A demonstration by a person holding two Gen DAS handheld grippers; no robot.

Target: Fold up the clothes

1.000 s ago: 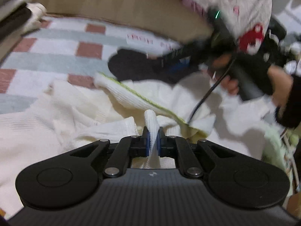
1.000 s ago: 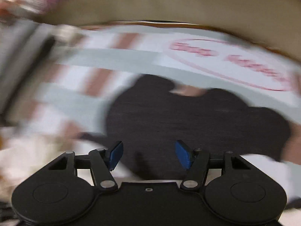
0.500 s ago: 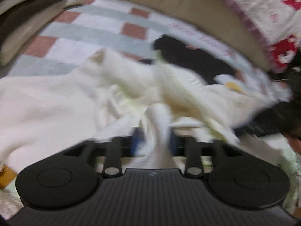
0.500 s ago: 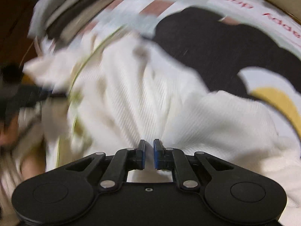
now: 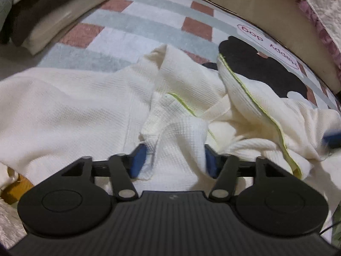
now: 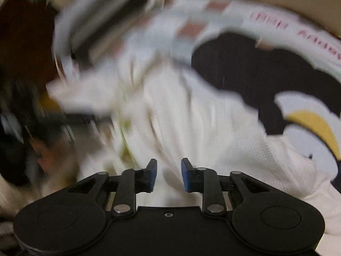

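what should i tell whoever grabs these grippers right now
Left hand-held gripper: jaws have just been closing, a bunched fold of the cream garment sits between them; firm grip unclear.
Right hand-held gripper: jaws have just been opening, nothing pinched, garment below.
Garment lies crumpled on the checked mat; folded stack at the mat's far left.
Done: no neat fold.
Left: spread flat, fold.

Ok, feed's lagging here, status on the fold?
Left gripper just closing, loose around a fold of the cream garment. Right gripper just opened, empty. Nothing blocking seen.
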